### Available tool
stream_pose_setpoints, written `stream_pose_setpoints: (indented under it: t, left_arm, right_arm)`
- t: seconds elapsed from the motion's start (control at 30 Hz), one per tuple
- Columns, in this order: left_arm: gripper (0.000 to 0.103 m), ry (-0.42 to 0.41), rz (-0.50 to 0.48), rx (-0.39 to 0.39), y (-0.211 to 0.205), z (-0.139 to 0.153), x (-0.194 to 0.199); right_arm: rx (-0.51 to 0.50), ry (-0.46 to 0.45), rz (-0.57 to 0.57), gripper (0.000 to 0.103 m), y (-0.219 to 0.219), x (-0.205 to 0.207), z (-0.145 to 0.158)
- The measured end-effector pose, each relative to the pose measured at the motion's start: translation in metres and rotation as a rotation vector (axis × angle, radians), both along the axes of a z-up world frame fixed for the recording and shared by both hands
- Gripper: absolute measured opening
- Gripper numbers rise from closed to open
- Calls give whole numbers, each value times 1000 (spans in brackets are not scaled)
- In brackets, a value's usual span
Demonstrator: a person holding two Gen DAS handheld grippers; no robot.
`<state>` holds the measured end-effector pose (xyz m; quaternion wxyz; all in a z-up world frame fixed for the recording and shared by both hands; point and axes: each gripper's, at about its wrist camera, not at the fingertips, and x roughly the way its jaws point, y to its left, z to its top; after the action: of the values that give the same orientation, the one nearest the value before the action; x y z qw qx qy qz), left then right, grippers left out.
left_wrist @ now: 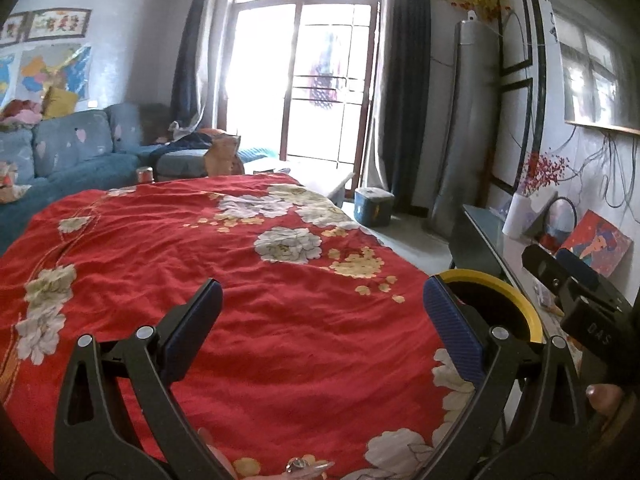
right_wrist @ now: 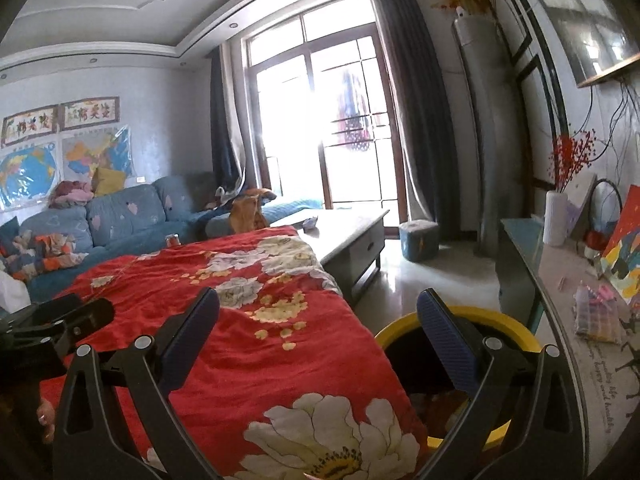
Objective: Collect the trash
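A yellow-rimmed trash bin [left_wrist: 516, 300] [right_wrist: 516, 330] stands on the floor by the right edge of a table under a red floral cloth [left_wrist: 248, 300] [right_wrist: 256, 320]. My left gripper [left_wrist: 324, 320] hangs open over the cloth with nothing between its fingers. My right gripper [right_wrist: 320, 336] is open and empty too, its right finger [right_wrist: 446, 344] above the bin's dark mouth. A small can [left_wrist: 145, 174] [right_wrist: 173, 240] stands at the cloth's far edge. A crumpled scrap [right_wrist: 310, 222] lies on the bare tabletop beyond the cloth.
A blue sofa [left_wrist: 72, 148] [right_wrist: 120, 212] piled with clothes runs along the left. An orange bag [right_wrist: 246, 212] sits at the table's far end. A blue stool [right_wrist: 418, 240] stands near the glass door. A side counter [right_wrist: 560, 280] with a vase and pictures lines the right.
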<state>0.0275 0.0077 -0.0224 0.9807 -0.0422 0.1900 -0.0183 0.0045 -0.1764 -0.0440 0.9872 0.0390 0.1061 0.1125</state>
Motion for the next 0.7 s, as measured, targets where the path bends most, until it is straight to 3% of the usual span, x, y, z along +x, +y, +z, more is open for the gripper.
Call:
stream_pose_setpoints:
  t: [0.27,0.7]
  left_arm:
    - [92,-20,36,-2,7,-6,-3]
    - [92,-10,39,-3,8,-11,-2]
  right_arm:
    - [-66,-110,-11,96,12,-10,-10]
    - [-81,-84,8,96,18,-6,-17]
